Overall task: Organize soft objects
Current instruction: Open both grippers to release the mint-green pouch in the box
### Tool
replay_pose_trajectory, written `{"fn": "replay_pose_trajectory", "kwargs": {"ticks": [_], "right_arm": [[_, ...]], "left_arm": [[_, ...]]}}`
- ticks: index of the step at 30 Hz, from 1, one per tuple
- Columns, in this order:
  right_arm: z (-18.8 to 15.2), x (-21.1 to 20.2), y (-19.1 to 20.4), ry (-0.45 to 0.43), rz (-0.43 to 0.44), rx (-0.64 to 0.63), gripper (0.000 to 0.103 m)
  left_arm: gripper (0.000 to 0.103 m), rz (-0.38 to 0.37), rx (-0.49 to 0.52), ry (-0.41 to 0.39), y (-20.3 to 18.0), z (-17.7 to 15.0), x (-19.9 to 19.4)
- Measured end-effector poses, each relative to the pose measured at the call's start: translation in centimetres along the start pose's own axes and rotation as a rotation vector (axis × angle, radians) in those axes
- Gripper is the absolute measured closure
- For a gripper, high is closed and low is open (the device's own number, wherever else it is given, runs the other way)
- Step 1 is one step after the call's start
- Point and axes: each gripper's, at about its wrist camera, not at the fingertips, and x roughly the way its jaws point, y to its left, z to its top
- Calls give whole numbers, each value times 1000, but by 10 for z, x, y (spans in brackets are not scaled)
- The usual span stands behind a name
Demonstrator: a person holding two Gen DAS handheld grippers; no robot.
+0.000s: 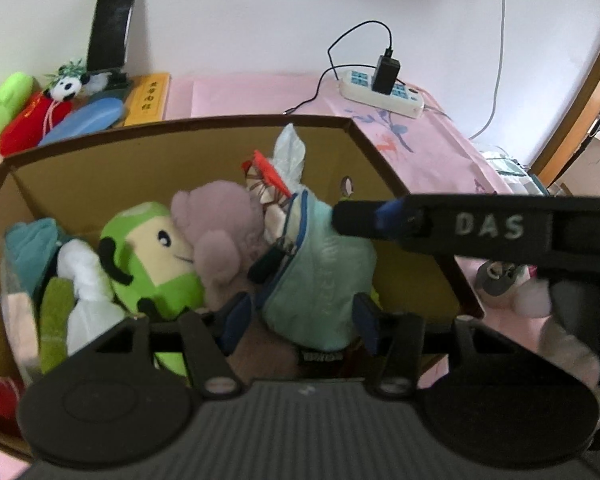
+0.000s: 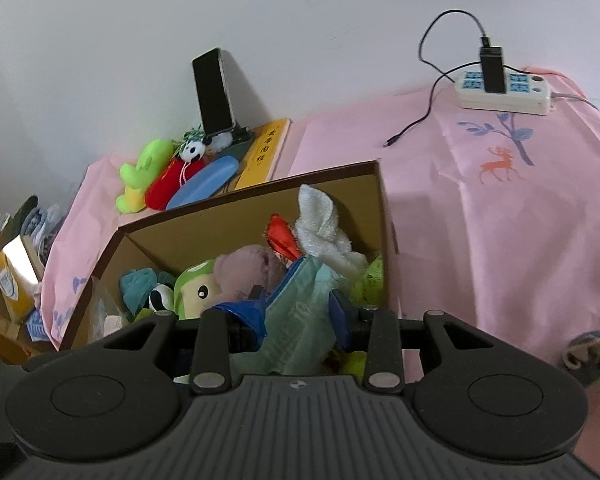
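A mint-green zip pouch (image 1: 324, 276) stands upright in the brown cardboard box (image 1: 180, 124), leaning on a pink plush (image 1: 220, 224) beside a green plush (image 1: 152, 256). My left gripper (image 1: 300, 318) is open low around the pouch, and its left finger (image 1: 236, 316) stands clear of the cloth. The right gripper reaches in from the right in the left wrist view, and its fingertip (image 1: 352, 218) lies on the pouch's top edge. In the right wrist view the right gripper (image 2: 296, 316) is shut on the pouch (image 2: 300, 304), whose cloth fills the gap.
A white cloth (image 1: 288, 152) and a red-trimmed item (image 1: 266, 172) stick up behind the pouch. Behind the box (image 2: 260, 192) lie a panda (image 1: 66, 88), a red plush (image 1: 32, 120), a lime plush (image 1: 4, 100), a blue case (image 1: 88, 118), a yellow book (image 1: 148, 98) and a phone (image 1: 112, 24). A power strip (image 1: 380, 92) sits at the back right.
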Motion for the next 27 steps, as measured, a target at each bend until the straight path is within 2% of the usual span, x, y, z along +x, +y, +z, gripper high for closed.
{"fn": "replay_pose_trajectory", "kwargs": {"ticks": [10,21,27], "right_arm": [[-11,-31,-4,-36,-17,44,84],[-31,-68,14,-117,-82,-65,85],[-44,-84,11,-179,-99,-44,85]], "left_arm": [[49,91,54,-36,-17,-7,-28],[46,178,50,-50,-33,-20,-53],[44,209,51,-49,-42,-26,-59]]}}
